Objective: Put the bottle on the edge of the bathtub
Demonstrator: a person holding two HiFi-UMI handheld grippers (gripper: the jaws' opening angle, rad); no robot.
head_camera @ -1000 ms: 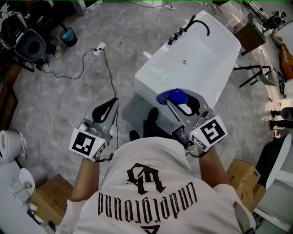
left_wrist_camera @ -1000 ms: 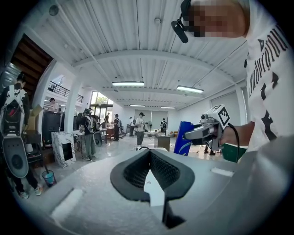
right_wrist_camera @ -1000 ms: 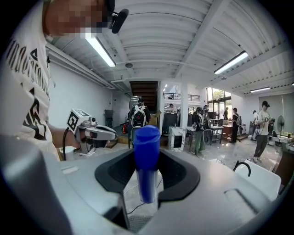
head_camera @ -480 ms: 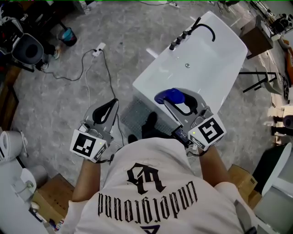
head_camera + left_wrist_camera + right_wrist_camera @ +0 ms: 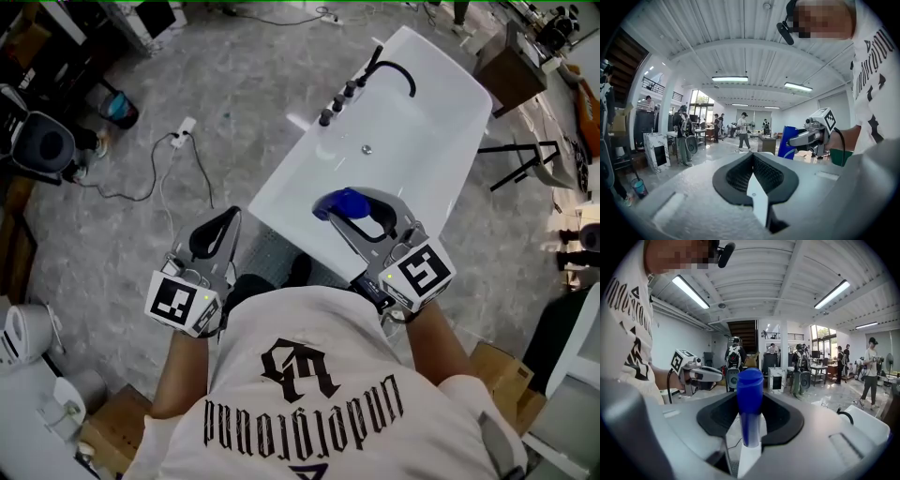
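The white rectangular bathtub (image 5: 427,122) lies ahead of both tools. Its basin shows a small round drain fitting (image 5: 367,149), with a black curved faucet (image 5: 394,67) and a row of dark knobs (image 5: 336,100) at the end farthest from them.

The right hand-held gripper (image 5: 349,204) is clamped on the blue plastic bottle (image 5: 750,380), which is held in the air over the tub's near end. From the head view, how high it sits above the rim cannot be judged, and the tool and the person's shirt cover that near rim. The bottle's long axis runs roughly upright, rounded cap on top, and its lower part is hidden behind the jaws.

The left hand-held gripper (image 5: 751,157), off to the left of the right one and beside the tub, has its dark pads meeting at the tips with nothing between them.
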